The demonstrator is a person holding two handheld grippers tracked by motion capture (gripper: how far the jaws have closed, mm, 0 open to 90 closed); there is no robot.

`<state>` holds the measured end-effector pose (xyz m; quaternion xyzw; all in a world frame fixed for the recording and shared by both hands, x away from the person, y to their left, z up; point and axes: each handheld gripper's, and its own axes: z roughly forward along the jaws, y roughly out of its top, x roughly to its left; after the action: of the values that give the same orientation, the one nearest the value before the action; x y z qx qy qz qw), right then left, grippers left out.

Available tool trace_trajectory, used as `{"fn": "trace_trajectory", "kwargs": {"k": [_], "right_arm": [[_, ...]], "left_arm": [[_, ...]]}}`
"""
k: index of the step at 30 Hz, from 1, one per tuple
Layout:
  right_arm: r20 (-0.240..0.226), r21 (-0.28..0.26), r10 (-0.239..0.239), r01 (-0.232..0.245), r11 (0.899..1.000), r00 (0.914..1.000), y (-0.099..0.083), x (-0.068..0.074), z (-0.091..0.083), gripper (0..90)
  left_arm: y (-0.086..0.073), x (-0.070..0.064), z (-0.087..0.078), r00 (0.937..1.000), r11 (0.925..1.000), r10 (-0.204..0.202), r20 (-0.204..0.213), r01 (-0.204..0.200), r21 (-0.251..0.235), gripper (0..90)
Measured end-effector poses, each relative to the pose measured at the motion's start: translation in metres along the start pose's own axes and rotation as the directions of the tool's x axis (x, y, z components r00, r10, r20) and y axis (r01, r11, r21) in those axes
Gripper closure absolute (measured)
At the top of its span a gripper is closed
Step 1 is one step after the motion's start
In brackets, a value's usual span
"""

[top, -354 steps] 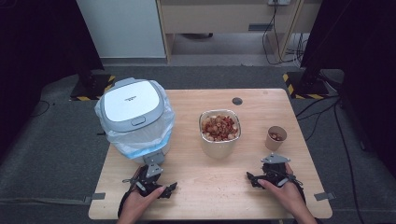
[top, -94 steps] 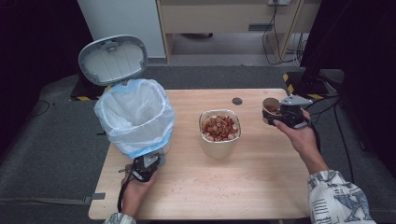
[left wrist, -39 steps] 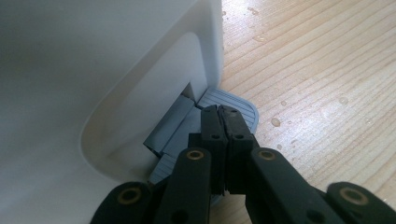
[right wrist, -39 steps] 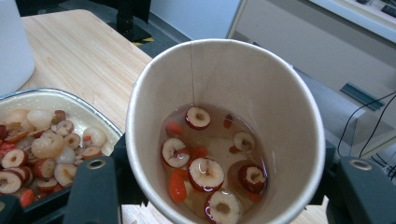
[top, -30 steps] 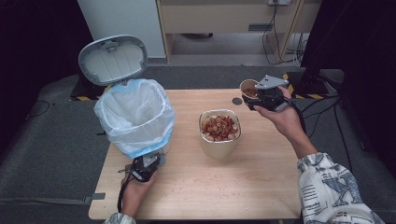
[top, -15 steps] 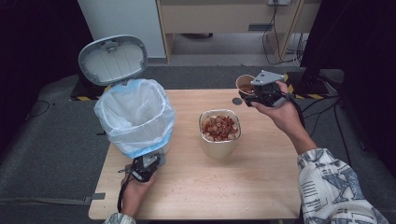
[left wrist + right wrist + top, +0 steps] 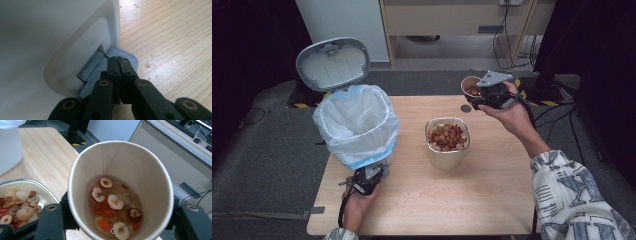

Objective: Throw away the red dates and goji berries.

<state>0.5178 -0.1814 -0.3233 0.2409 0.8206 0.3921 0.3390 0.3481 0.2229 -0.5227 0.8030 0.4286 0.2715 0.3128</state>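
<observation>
Paper cup held aloft over the tabletop's far edge, bin pedal pressed.

The right hand-held gripper [image 7: 482, 96] was clamped around a paper cup [image 7: 470, 86], lifted near the far right part of the tabletop [image 7: 492, 185], beyond the metal container [image 7: 447, 142] of fruit pieces. In the right gripper view the cup [image 7: 120, 190] held sliced red dates and orange bits in liquid, a jaw on either side of its wall. The left hand-held gripper [image 7: 118, 65], jaws pressed together, rested on the grey pedal [image 7: 125, 55] at the base of the white bin [image 7: 357, 125], whose lid [image 7: 332, 62] stood open.
</observation>
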Motion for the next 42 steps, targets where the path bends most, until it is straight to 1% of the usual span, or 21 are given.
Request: {"fn": "trace_trajectory", "kwargs": {"k": [4, 6, 8, 10, 13, 14, 17, 20, 22, 24, 25, 27, 29, 33, 36, 40, 42], "right_arm": [[-0.028, -0.014, -0.036, 0.035, 0.999, 0.999, 0.006, 0.002, 0.001, 36.9], [-0.041, -0.026, -0.038, 0.037, 0.999, 0.9984, 0.008, 0.001, 0.001, 36.8], [-0.037, -0.021, -0.04, 0.039, 0.999, 0.9985, 0.009, -0.002, 0.002, 36.9], [-0.039, -0.018, -0.053, 0.052, 0.998, 0.9978, 0.009, -0.003, 0.001, 36.9], [-0.042, -0.028, -0.067, 0.066, 0.997, 0.9969, 0.01, -0.002, -0.001, 36.9], [-0.044, -0.031, -0.056, 0.054, 0.998, 0.9975, 0.009, -0.003, -0.002, 36.9], [-0.036, -0.022, -0.053, 0.053, 0.998, 0.9979, 0.008, -0.004, -0.003, 36.9], [-0.044, -0.021, -0.068, 0.067, 0.997, 0.9967, 0.008, 0.002, -0.003, 36.9], [-0.043, -0.02, -0.076, 0.075, 0.997, 0.9962, 0.008, 0.005, -0.003, 36.9], [-0.04, -0.018, -0.094, 0.093, 0.995, 0.9948, 0.007, 0.008, -0.004, 36.9], [-0.04, -0.019, -0.094, 0.093, 0.995, 0.9948, 0.007, 0.009, -0.004, 36.9], [-0.027, -0.015, -0.113, 0.113, 0.994, 0.9932, 0.007, 0.013, -0.005, 36.9], [-0.02, -0.013, -0.116, 0.115, 0.993, 0.9931, 0.006, 0.015, -0.006, 36.9], [0.001, -0.003, -0.152, 0.152, 0.988, 0.9883, 0.005, 0.018, -0.008, 36.9], [0.023, 0.01, -0.198, 0.198, 0.98, 0.9799, 0.006, 0.021, -0.01, 36.9], [0.027, 0.015, -0.225, 0.225, 0.974, 0.974, 0.006, 0.024, -0.011, 37.0], [0.022, 0.008, -0.227, 0.227, 0.974, 0.9736, 0.007, 0.026, -0.012, 36.9]], "left_arm": [[0.0, 0.0, 0.0, 1.0, 1.0, -0.002, -0.002, 0.002, 0.0, 87.7], [0.0, -0.001, 0.0, 1.0, 1.0, -0.004, -0.005, 0.004, 0.0, 87.7], [0.0, -0.001, 0.0, 1.0, 1.0, -0.003, -0.006, 0.003, 0.0, 87.7], [-0.001, -0.001, 0.0, 1.0, 1.0, -0.007, -0.003, 0.007, -0.003, 87.7], [-0.001, -0.001, -0.001, 1.0, 0.9999, -0.008, -0.004, 0.008, -0.008, 87.5], [-0.002, -0.002, -0.001, 1.0, 1.0, -0.004, -0.005, 0.004, -0.007, 87.5], [-0.003, -0.003, -0.002, 1.0, 0.9999, -0.007, -0.003, 0.007, -0.01, 87.2], [-0.003, -0.002, -0.002, 0.9999, 0.9999, -0.011, 0.001, 0.011, -0.009, 87.0], [-0.003, -0.002, -0.002, 0.9999, 0.9999, -0.01, -0.002, 0.01, -0.012, 87.0], [-0.003, -0.002, -0.002, 1.0, 0.9999, -0.009, -0.002, 0.009, -0.011, 87.0], [-0.003, -0.002, -0.002, 1.0, 0.9999, -0.008, 0.001, 0.008, -0.008, 87.0], [-0.003, -0.002, -0.002, 1.0, 0.9999, -0.007, 0.001, 0.007, -0.009, 87.0], [-0.003, -0.002, -0.002, 1.0, 0.9999, -0.006, 0.0, 0.006, -0.011, 87.0], [-0.003, -0.002, -0.002, 1.0, 0.9999, -0.006, 0.001, 0.006, -0.011, 87.0], [-0.003, -0.002, -0.002, 1.0, 0.9999, -0.006, 0.001, 0.006, -0.01, 86.9], [-0.003, -0.002, -0.002, 1.0, 0.9999, -0.004, 0.0, 0.004, -0.011, 87.0], [-0.003, -0.002, -0.002, 1.0, 0.9999, -0.005, 0.001, 0.005, -0.011, 87.0]]}}
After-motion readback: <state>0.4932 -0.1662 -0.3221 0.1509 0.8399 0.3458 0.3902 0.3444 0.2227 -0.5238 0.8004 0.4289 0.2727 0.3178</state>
